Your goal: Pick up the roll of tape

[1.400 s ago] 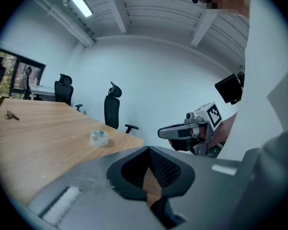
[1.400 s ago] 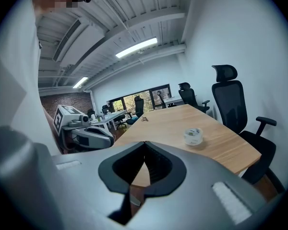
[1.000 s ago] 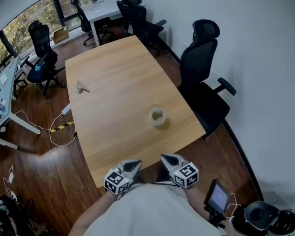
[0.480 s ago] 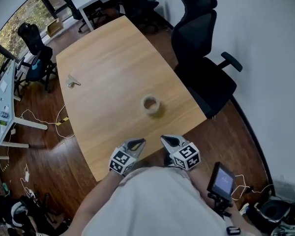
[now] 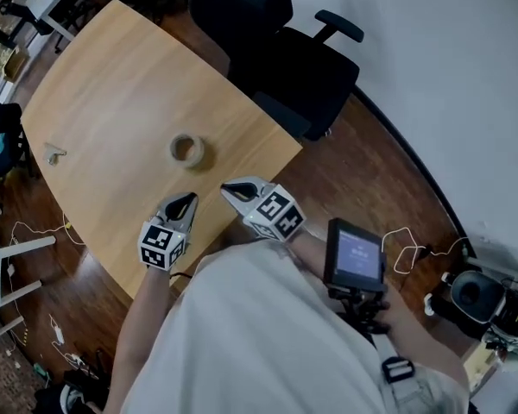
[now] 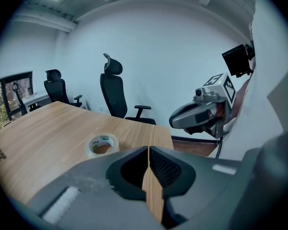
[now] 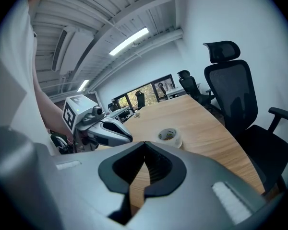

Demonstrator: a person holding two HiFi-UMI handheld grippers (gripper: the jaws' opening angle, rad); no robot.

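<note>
The roll of clear tape lies flat on the wooden table, near its front corner. It shows ahead of the left jaws and ahead of the right jaws. My left gripper hovers over the table's near edge, a short way short of the roll and apart from it, jaws shut and empty. My right gripper hangs beside it to the right, also shut with nothing held. Each gripper sees the other: the right gripper, the left gripper.
A small metal clip lies far left on the table. A black office chair stands at the table's far right side. A small screen is mounted by the person's body. Cables trail on the wooden floor at left.
Both grippers have moved forward from in front of the table to over its near edge, closer to the tape. The head view has swung, so the table sits further left.
</note>
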